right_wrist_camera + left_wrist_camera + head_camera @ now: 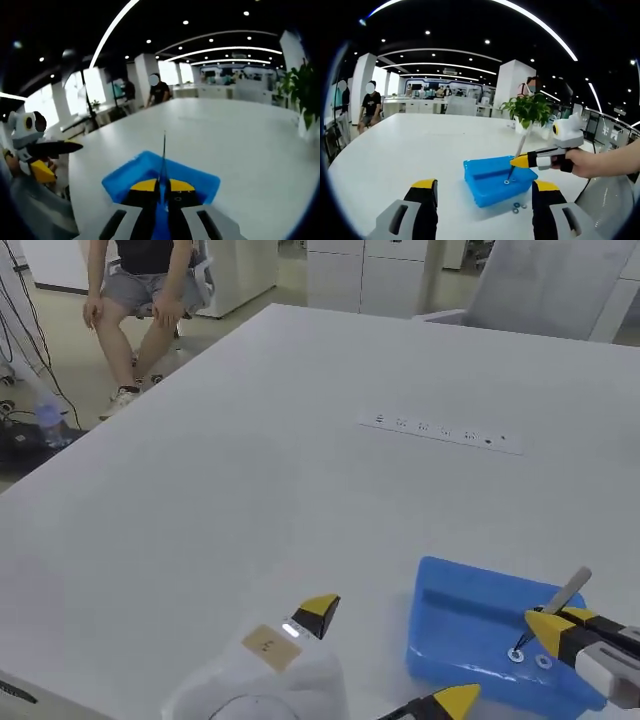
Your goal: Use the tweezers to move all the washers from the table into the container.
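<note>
**Hazard: tweezers pivoting, washers scattered**

Right gripper [560, 626] has its fingers clamped on the tweezers [572, 590]. Left gripper [485, 184] fingers stand apart, holding nothing. The tweezers' long axis slopes steeply, with the tips down inside the blue container [450, 600] at a washer [517, 655]. Grip on that washer cannot be confirmed.

Risks:
- The tweezers may pivot between the fingers.
- Loose washers [516, 205] lie on the worktop [300, 490] just beside the container, and a careless approach may scatter them.

One blue container [470, 625], one pair of tweezers [568, 592] and two claws, the left claw [485, 185] and the right claw [163, 186]. Two washers [515, 655] sit in the container. Three more washers [516, 205] lie on the table [300, 470], with one power strip [440, 432].
</note>
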Demonstrator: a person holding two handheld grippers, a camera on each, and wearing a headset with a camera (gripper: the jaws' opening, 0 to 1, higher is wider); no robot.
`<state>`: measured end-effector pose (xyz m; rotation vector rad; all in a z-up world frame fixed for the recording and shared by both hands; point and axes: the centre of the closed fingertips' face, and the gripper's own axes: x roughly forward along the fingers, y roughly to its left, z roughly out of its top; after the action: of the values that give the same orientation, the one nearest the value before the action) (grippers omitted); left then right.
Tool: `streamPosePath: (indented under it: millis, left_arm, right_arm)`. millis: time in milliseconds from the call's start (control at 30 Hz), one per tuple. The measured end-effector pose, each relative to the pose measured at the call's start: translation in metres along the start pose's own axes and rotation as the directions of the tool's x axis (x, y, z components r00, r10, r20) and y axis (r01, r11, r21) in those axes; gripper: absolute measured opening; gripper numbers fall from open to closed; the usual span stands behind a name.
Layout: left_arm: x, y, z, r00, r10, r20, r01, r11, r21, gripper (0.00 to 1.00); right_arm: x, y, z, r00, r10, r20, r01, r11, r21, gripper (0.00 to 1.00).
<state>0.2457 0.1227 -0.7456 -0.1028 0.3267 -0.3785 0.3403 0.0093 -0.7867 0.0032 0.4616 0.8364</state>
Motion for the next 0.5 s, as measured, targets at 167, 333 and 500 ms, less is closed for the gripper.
streamPosePath:
  millis: [167,333,500]
  left_arm:
    - [0.001,-0.002,0.000,1.0000,-0.006,-0.004,0.006,1.000,0.002,0.78]
    - [0.001,-0.002,0.000,1.0000,-0.008,-0.004,0.008,1.000,-0.001,0.77]
    - [0.001,-0.003,-0.001,0.9999,-0.013,-0.011,0.013,1.000,0.000,0.77]
  right_arm:
    - [-0.015,0.017,0.015,0.9988,0.020,0.044,-0.020,1.000,0.002,0.04]
    - [-0.028,0.035,0.022,0.9960,0.055,0.070,-0.055,0.998,0.001,0.04]
    - [-0.039,0.050,0.015,0.9926,0.102,0.065,-0.104,0.994,0.021,0.04]
